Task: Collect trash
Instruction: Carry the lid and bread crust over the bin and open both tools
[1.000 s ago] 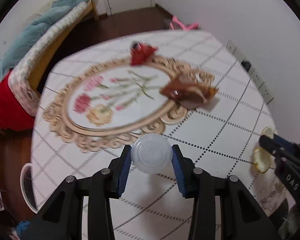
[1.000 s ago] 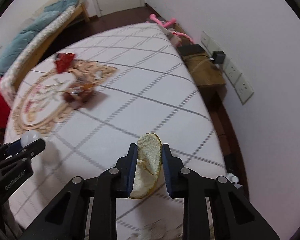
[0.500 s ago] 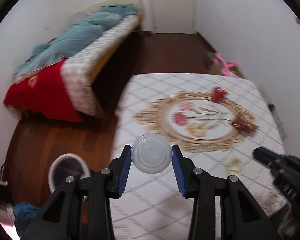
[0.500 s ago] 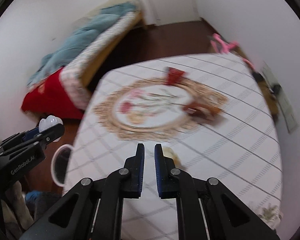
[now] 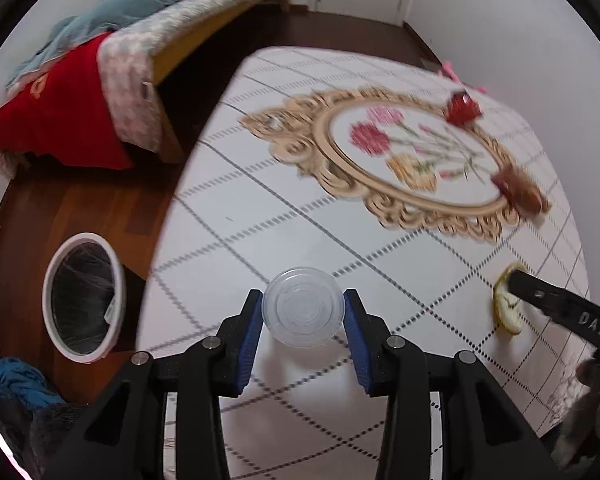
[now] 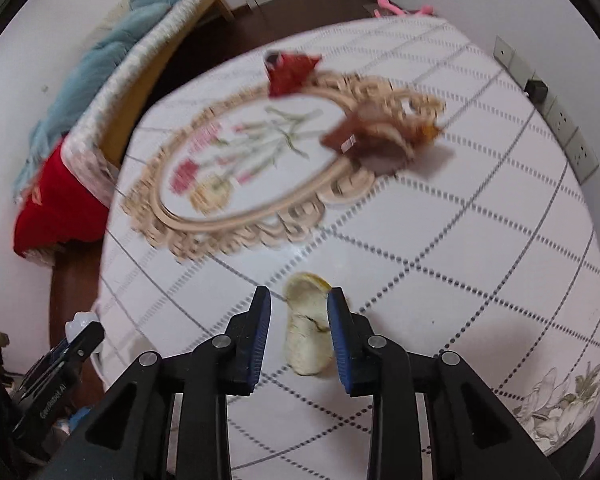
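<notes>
My left gripper (image 5: 303,322) is shut on a clear plastic cup (image 5: 303,306), held above the table's near left part. My right gripper (image 6: 299,326) is open around a pale yellow fruit peel (image 6: 308,326) that lies on the table; the peel sits close to the right finger. The peel also shows in the left wrist view (image 5: 507,306) under the right gripper's tip. A red wrapper (image 6: 290,68) and a brown wrapper (image 6: 374,132) lie on the floral tablecloth (image 6: 480,208). A white-rimmed bin with a black liner (image 5: 83,298) stands on the floor left of the table.
A bed with teal and red blankets (image 5: 100,76) runs along the left wall. A blue cloth (image 5: 16,380) lies on the floor near the bin. Wall sockets (image 6: 572,136) sit on the right wall behind the table.
The right gripper dropped the peel on the table, shut empty, and now stands open around it again. The left gripper kept the cup and swung toward the bin side.
</notes>
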Demonstrator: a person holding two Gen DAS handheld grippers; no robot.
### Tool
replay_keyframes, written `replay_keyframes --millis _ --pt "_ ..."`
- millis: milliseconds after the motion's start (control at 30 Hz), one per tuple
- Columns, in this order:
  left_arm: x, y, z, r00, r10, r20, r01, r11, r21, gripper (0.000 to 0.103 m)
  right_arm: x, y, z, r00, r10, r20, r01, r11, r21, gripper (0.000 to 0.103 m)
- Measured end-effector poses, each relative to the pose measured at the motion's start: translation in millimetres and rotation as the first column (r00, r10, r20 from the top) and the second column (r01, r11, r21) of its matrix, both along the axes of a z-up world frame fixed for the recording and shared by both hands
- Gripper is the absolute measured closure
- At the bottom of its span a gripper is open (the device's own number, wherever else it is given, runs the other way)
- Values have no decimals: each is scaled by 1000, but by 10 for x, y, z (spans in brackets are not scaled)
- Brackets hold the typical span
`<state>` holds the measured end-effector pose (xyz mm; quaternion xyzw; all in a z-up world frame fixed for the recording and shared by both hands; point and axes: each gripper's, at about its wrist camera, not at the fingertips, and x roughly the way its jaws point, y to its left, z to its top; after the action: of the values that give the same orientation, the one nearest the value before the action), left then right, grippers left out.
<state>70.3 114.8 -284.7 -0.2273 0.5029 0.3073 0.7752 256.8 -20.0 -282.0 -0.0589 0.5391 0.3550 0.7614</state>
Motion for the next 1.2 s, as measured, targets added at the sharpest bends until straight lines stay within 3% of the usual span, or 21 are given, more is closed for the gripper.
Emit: replay_keyframes --millis 67,133,167,200,233,267,333,467,567,833,1033,1200 --pt "44 -27 -51 1000 -7 -14 7 1000 1 67 -7 54 -108 1000 0 18 0 1000 -20 29" --pt "53 -21 -69 1000 -4 -21 5 1000 6 67 -37 111 -173 998 1 65 1 999 -33 28" --pt "50 -10 -72 1000 -1 -25 1 1000 10 67 -79 136 -162 994 5 114 -1 999 -36 32" --pt "40 3 -74 1000 3 -26 -3 1000 14 67 -105 171 -172 990 13 144 -6 999 -46 46" --pt "23 18 -69 1000 8 -26 -8 1000 18 67 -142 209 -168 979 12 203 4 997 -82 54" --pt "-10 41 -54 1000 16 -26 -15 1000 27 66 -160 249 -168 973 25 229 -2 995 -101 70" --pt "-89 92 -38 999 35 -25 -34 999 38 66 -200 277 -162 965 47 260 -16 993 -120 72" --pt "-321 243 49 997 80 -6 -80 996 39 67 -309 223 -22 971 53 234 -39 997 -62 76" --pt "-560 375 276 993 112 30 -114 991 67 66 -497 235 171 974 78 214 -81 997 5 76" --pt "-1391 935 869 971 217 100 -231 960 159 67 -1299 824 488 951 281 129 -297 946 131 76" --pt "-2125 1700 868 931 345 116 -355 931 82 66 -2088 1749 533 879 475 45 -475 860 186 76" --pt "-2638 2459 352 894 439 89 -432 898 -87 66 -2708 2707 263 797 603 17 -601 791 118 76"
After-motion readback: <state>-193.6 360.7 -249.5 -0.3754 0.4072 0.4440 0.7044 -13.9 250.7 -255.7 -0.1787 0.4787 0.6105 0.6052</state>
